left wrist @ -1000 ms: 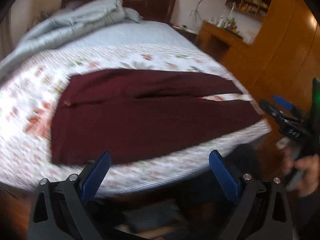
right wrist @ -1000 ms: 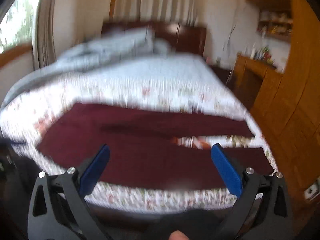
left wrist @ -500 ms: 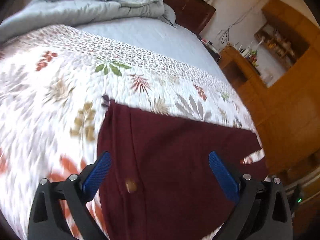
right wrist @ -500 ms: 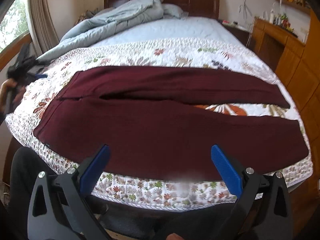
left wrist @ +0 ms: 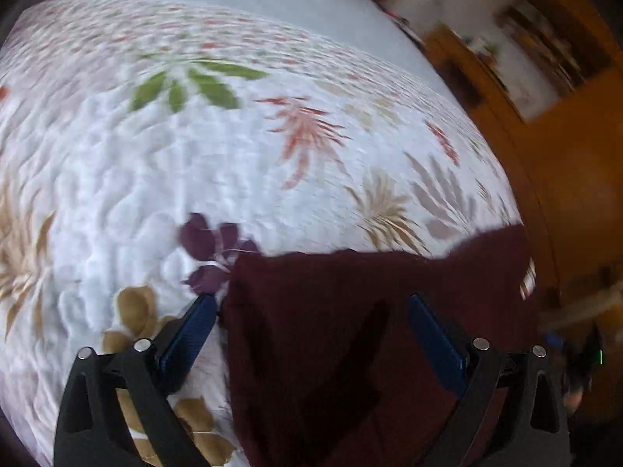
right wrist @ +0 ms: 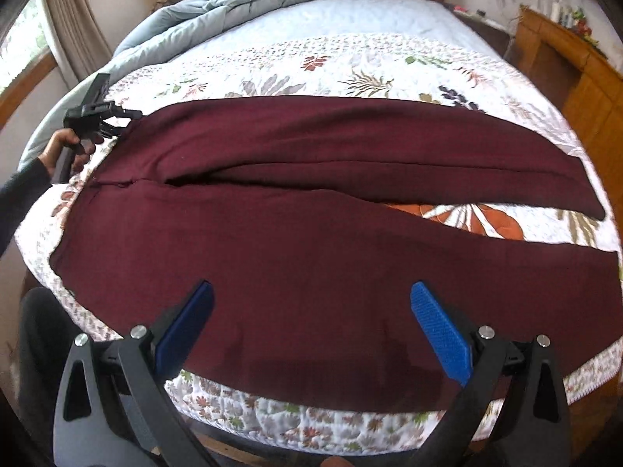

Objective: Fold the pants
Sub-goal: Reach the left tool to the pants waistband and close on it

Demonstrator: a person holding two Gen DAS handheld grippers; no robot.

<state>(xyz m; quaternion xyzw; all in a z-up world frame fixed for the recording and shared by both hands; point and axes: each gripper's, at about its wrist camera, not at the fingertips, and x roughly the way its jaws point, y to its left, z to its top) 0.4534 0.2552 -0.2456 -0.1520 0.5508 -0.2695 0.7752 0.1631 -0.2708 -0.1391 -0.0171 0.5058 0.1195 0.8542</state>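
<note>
Dark maroon, soft knit-looking pants (right wrist: 311, 241) lie flat across a white quilted floral bedspread (right wrist: 389, 62), waistband at 9 o'clock, leg ends at 3 o'clock in the right wrist view. The two legs are spread in a narrow V w/ a wedge of quilt (big orange leaf print) showing between them toward 3. Near leg runs along the bed's front edge; only a thin strip of quilt is bare below it at 6. Fabric mostly smooth, one long crease where the legs part.

Right gripper (right wrist: 311, 311), black frame w/ ribbed blue pads, hovers over the near leg at 6 o'clock, fingers spread wide, nothing between them.

Left gripper (right wrist: 117, 116) is at the far waistband corner, about 10 o'clock, gripped by a hand (right wrist: 68, 148) in a dark sleeve. In its own view (blurry) the left gripper (left wrist: 311, 307) is spread wide too, straddling the pants' corner (left wrist: 350, 330): left pad over bare quilt (left wrist: 194, 155), right pad over maroon cloth; contact can't be told.

Far half of the bed is open room: plain pale-blue sheet, w/ a rumpled grey-blue duvet (right wrist: 241, 4) bunched at 12 by the dark wooden headboard. Orange-brown wooden cabinets (right wrist: 584, 78) stand close along the 3 o'clock side.
</note>
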